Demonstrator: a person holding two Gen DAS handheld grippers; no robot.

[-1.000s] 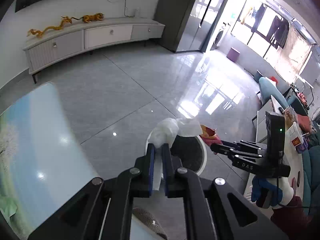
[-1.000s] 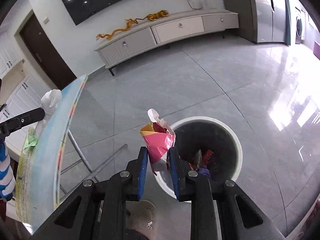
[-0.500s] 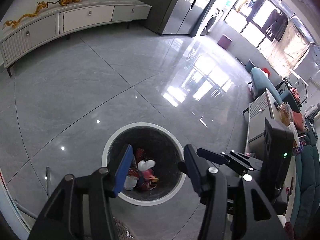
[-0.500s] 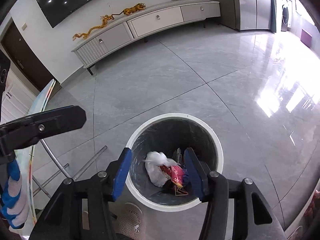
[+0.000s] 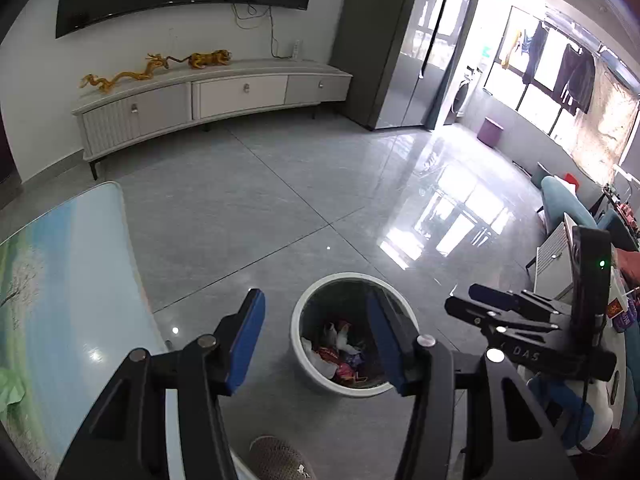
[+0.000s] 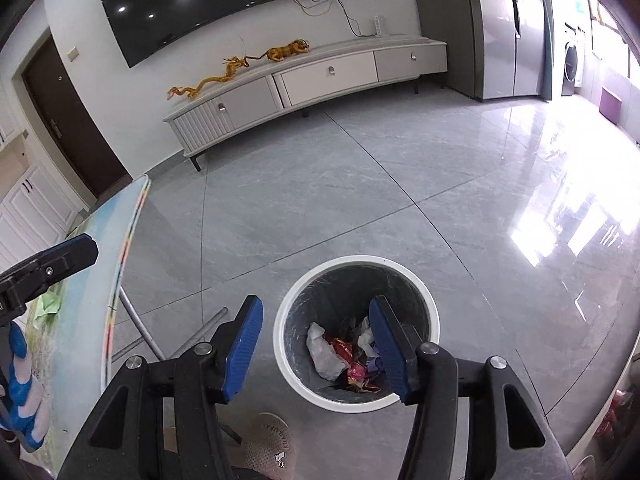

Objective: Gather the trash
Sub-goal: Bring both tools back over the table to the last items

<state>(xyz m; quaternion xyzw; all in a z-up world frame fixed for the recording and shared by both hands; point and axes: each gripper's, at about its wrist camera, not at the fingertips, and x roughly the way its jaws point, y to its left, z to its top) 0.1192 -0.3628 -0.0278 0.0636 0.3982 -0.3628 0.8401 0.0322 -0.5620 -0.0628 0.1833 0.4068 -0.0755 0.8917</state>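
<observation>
A round white-rimmed trash bin (image 5: 298, 344) stands on the grey floor; it also shows in the right wrist view (image 6: 288, 320). Inside lie white tissue (image 6: 322, 350) and red and pink wrappers (image 6: 352, 364), also seen in the left wrist view (image 5: 340, 354). My left gripper (image 5: 316, 340) is open and empty above the bin. My right gripper (image 6: 316, 344) is open and empty above the bin too; it shows at the right of the left wrist view (image 5: 496, 308). A green scrap (image 6: 48, 304) lies on the table, also at the left wrist view's left edge (image 5: 10, 386).
A glass table with a landscape print (image 5: 60, 280) is at the left, its metal legs (image 6: 140, 328) near the bin. A slipper (image 6: 268, 444) is below the grippers. A low white TV cabinet (image 5: 208, 96) lines the far wall. A sofa and side table (image 5: 560, 224) stand right.
Both grippers opened and dropped their trash, the white tissue and the pink wrapper, into the bin. Both have since pulled back and tilted up from the bin.
</observation>
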